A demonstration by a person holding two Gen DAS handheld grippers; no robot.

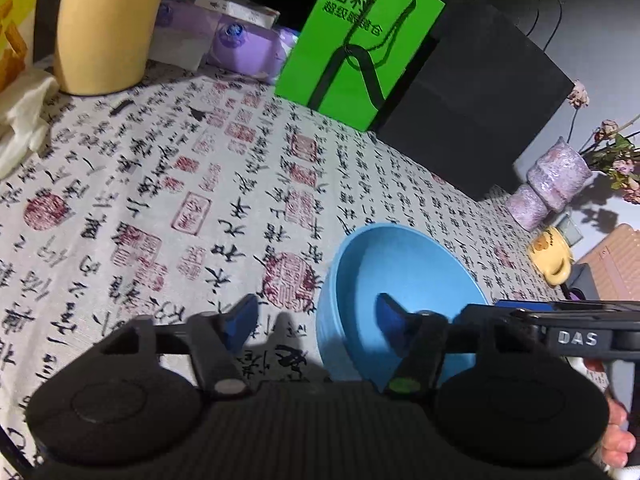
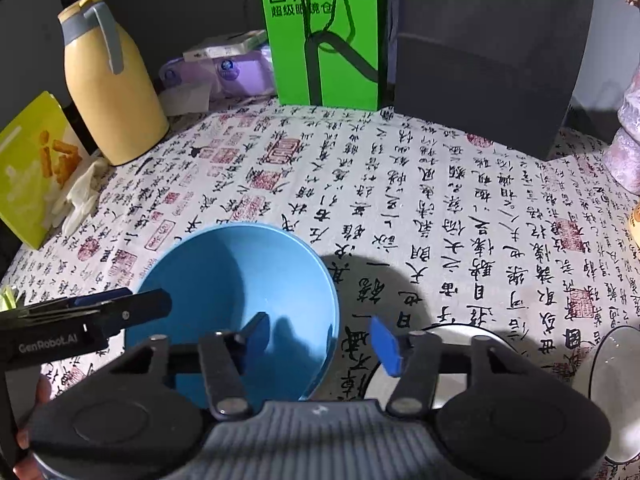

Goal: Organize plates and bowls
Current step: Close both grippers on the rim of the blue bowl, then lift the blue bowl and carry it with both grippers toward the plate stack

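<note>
Both grippers straddle the round blue plastic bowl [image 2: 236, 300]; nothing sorted yet.
Left gripper [image 1: 316, 320] and right gripper [image 2: 318, 336] part-open, rim between unpressed pads; white plates [image 2: 452, 344] near right unstacked.

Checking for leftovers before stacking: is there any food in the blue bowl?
No, the blue bowl shows only bare blue inside, with shadow across it.

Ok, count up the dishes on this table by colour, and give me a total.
Blue bowl: 1
White dish: 2, one just right of the bowl, one at the right edge of the right wrist view; both are partly hidden, so whether they are plates or bowls is unclear.
Total: 3
</note>
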